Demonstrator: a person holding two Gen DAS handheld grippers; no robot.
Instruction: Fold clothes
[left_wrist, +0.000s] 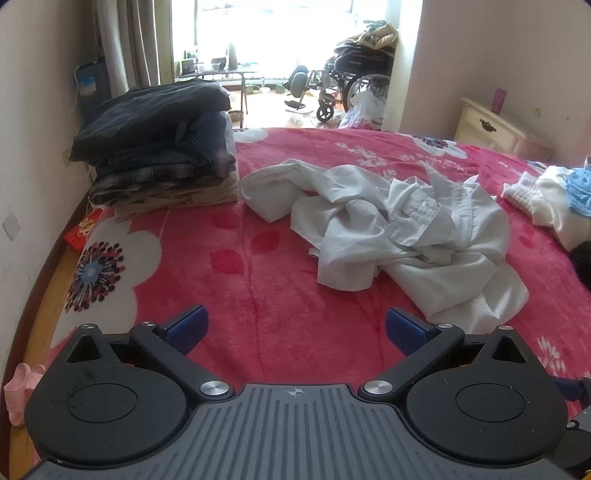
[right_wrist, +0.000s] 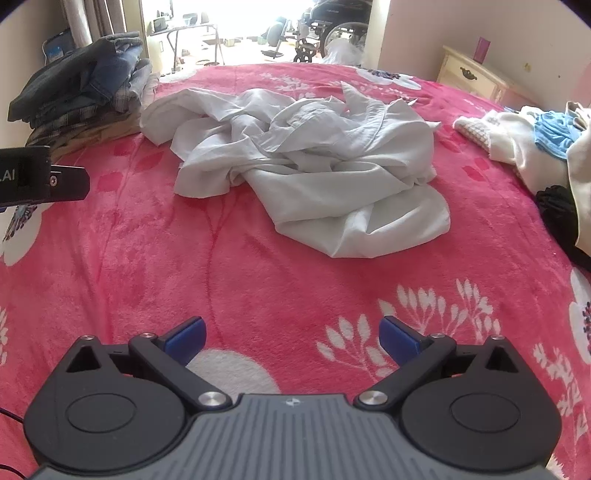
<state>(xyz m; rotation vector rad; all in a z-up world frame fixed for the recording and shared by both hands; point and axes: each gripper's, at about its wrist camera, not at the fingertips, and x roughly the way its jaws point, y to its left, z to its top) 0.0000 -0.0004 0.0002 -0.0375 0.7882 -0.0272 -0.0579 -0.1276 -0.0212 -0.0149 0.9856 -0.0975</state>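
Spread wide and empty, left gripper (left_wrist: 295, 328) and right gripper (right_wrist: 291, 332) fingers, hovering short of crumpled pale shirt (left_wrist: 399, 229), ready to grab; folded pile (left_wrist: 159, 147) parked aside on bed (left_wrist: 258, 280).

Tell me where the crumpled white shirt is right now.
The shirt lies mid-bed on the red blanket in both views, between the folded stack to its left and the unsorted pile to its right.

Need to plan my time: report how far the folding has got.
Done: a folded stack sits at the blanket's far left. In hand: nothing; left gripper and right gripper are open and empty. Left: the crumpled white shirt and the heap at right.
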